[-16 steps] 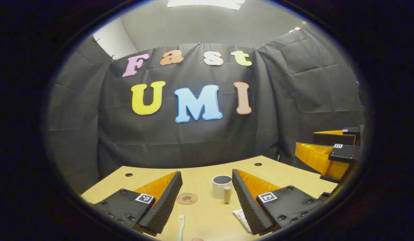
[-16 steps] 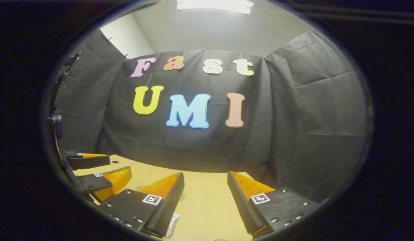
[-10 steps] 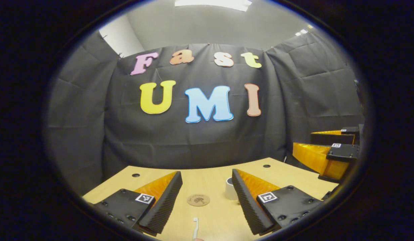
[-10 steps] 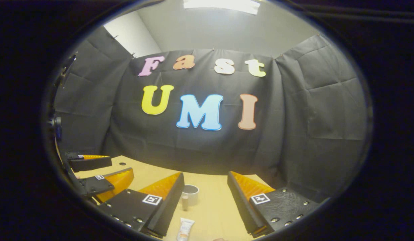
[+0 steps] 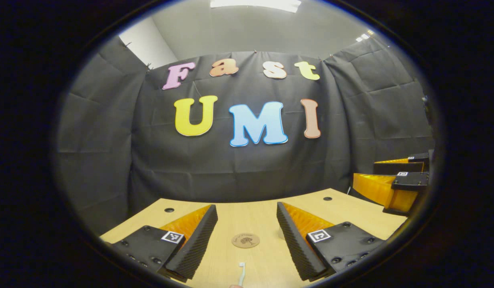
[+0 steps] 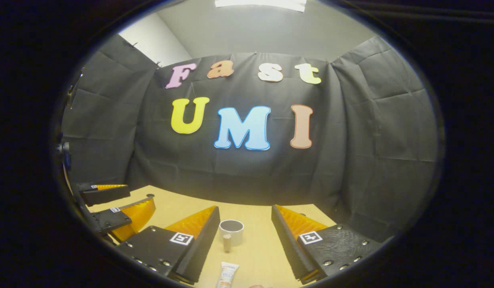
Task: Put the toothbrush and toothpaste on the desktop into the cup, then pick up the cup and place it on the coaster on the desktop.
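Note:
In the left gripper view my left gripper (image 5: 247, 240) is open above the wooden desktop (image 5: 231, 218). Between its fingers lie a round brown coaster (image 5: 245, 240) and, nearer, the head of a pale toothbrush (image 5: 241, 272). The right gripper (image 5: 391, 182) hangs at the far right, jaws apart. In the right gripper view my right gripper (image 6: 245, 240) is open. A white cup (image 6: 231, 231) with a wooden handle stands between its fingers, and a white toothpaste tube (image 6: 227, 275) lies nearer. The left gripper (image 6: 111, 204) is at the far left, open.
The black cloth wall (image 5: 247, 160) rises right behind the desktop's far edge. Small dark holes (image 5: 169, 209) mark the back corners of the wooden top. Bare wood (image 6: 255, 248) lies around the cup and the tube.
Both views have swung left. In the left gripper view the cup slid behind the right finger and the coaster came to the middle. In the right gripper view the cup and tube came into sight.

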`<state>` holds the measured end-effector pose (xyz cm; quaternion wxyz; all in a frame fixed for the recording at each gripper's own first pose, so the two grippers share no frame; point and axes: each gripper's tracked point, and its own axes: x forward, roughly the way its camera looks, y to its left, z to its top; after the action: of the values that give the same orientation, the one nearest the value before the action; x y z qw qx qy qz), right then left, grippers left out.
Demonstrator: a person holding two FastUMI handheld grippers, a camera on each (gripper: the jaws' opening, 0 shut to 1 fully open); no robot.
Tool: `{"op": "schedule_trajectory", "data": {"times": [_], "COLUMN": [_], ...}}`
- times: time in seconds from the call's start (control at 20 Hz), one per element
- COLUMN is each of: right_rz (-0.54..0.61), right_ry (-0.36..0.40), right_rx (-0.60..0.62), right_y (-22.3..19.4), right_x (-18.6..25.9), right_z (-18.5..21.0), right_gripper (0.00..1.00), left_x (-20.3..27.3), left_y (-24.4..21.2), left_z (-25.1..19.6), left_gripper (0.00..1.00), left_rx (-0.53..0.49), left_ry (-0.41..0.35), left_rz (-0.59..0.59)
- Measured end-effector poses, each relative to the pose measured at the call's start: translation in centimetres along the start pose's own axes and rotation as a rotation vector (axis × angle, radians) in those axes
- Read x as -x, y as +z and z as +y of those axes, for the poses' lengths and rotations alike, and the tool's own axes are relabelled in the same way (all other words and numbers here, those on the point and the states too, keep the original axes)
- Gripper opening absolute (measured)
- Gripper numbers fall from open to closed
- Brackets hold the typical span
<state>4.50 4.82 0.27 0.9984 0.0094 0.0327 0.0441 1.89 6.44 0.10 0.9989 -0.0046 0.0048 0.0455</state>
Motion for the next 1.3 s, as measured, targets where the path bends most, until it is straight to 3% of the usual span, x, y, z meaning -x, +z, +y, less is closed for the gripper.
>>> {"op": "schedule_trajectory", "data": {"times": [0.35, 0.55, 0.9, 1.3], "right_rz": [0.049, 0.135, 0.356, 0.539], "right_ry": [0.037, 0.08, 0.133, 0.151], "right_rx": [-0.011, -0.063, -0.117, -0.153], "right_y": [-1.1, -2.9, -7.8, -11.7], "right_x": [-0.6, -1.2, -2.1, -2.7], "right_z": [0.1, 0.9, 2.0, 2.8], "right_gripper": [0.81, 0.81, 0.81, 0.81], "left_x": [-0.7, -1.5, -1.8, -1.3], "left_y": [-2.1, -3.8, -10.9, -17.2], "left_z": [-1.3, -0.9, -0.6, 1.1], "left_gripper": [0.94, 0.94, 0.98, 0.96], "left_rx": [0.02, 0.019, 0.082, 0.195], "left_ry": [-0.021, -0.017, -0.024, 0.053], "left_rz": [0.081, 0.146, 0.38, 0.631]}}
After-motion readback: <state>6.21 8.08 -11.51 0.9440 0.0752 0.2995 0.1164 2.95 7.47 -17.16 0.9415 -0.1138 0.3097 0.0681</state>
